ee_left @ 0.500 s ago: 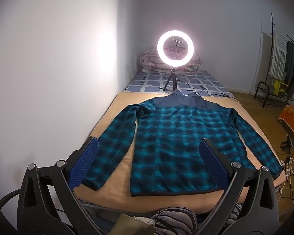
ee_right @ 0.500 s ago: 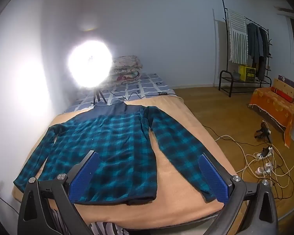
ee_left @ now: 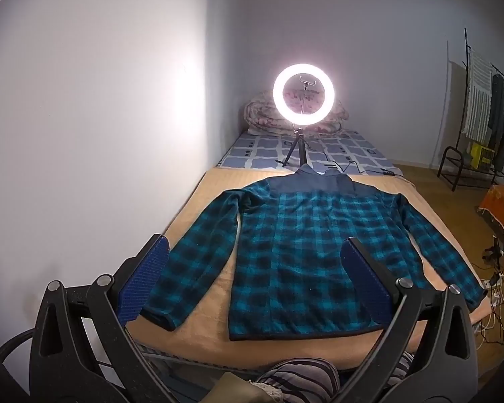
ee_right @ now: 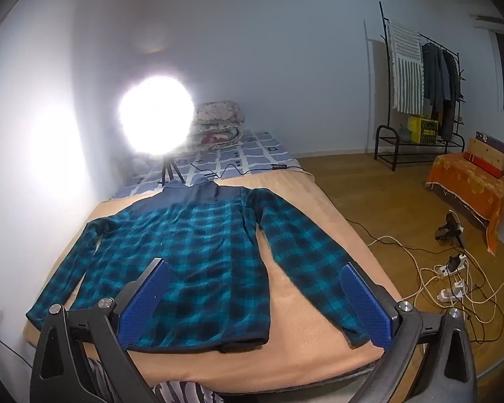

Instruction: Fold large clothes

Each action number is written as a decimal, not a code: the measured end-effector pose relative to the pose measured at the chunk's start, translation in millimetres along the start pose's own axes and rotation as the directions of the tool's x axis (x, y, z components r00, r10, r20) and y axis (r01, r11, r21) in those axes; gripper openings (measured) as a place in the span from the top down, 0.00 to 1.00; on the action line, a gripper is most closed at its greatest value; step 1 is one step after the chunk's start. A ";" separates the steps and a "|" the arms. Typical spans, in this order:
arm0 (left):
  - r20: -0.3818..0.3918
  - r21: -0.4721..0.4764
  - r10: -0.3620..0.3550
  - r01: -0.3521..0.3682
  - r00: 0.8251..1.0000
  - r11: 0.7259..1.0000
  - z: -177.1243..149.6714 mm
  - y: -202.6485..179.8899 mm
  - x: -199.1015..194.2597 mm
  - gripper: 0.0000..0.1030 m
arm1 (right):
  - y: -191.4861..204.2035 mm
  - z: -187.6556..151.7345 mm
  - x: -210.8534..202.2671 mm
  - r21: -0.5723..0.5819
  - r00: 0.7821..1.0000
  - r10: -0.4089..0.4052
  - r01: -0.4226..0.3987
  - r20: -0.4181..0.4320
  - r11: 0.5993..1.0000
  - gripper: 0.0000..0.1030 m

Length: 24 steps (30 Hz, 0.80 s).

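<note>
**Plaid shirt flat on the bed, both sets of jaws wide and empty**

Nearest, at the bottom edge of both views: striped fabric on the person's legs (ee_left: 299,379), tucked against the near end of the bed.

Just above that, the left gripper (ee_left: 255,280) with jaws spread wide, nothing between the blue pads, hanging over the shirt's near left part without touching it. Likewise the right gripper (ee_right: 257,302), jaws wide and empty, over the gap between shirt body and right sleeve.

On the tan blanket (ee_left: 198,332) covering the near half of the bed: a teal-and-black plaid shirt (ee_left: 305,245), spread flat, hem toward the near edge, collar toward the far end. Dark blue yoke across the shoulders. Left sleeve (ee_left: 191,265) angled out and down, cuff near the blanket's near left corner. Right sleeve (ee_right: 302,255) angled out toward the bed's right edge, cuff close to the near right corner.

Beyond the collar, a blue-and-white checked sheet (ee_left: 352,151), with a lit ring light (ee_left: 304,94) on a small tripod standing on it and a cable trailing right. Farther still, a folded floral quilt (ee_right: 218,121) against the wall.

To the right, on the wooden floor: tangled cables and power strips (ee_right: 453,282). Farther right, an orange-draped piece of furniture (ee_right: 470,184), and at the far wall a black clothes rack (ee_right: 420,94) with hanging garments.
</note>
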State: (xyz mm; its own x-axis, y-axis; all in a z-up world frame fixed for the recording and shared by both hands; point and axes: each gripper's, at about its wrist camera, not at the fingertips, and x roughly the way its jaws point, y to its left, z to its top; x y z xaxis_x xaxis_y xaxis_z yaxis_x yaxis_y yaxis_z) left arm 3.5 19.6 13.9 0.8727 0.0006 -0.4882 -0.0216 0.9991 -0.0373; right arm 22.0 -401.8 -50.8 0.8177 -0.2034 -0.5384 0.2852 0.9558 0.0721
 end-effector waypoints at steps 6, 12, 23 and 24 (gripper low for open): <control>0.013 0.008 0.011 -0.012 1.000 1.000 5.7 -6.7 -9.6 0.00 | -0.7 -0.9 -0.3 0.002 1.000 0.002 -0.002 0.004 1.000 0.00; 0.022 0.010 0.016 -0.016 1.000 1.000 3.4 -6.9 -11.2 0.00 | -1.4 -0.6 -0.9 0.004 1.000 0.001 -0.001 0.005 1.000 0.00; 0.037 0.011 0.022 -0.023 0.999 1.000 9.7 -2.0 -7.5 0.00 | -1.7 1.1 -2.1 -0.001 1.000 0.000 0.000 0.010 1.000 0.00; 0.039 0.011 0.022 -0.023 0.999 1.000 10.0 -1.4 -7.8 0.00 | -0.7 2.3 -2.5 -0.001 1.000 0.000 0.000 0.010 1.000 0.00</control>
State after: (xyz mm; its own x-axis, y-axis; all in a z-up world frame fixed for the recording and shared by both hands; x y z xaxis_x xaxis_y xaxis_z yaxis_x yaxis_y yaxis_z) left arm 1.6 18.6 26.5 0.8906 0.0246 -0.4542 -0.0359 0.9992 -0.0162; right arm 20.9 -402.4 -47.6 0.8226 -0.2059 -0.5300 0.2848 0.9560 0.0707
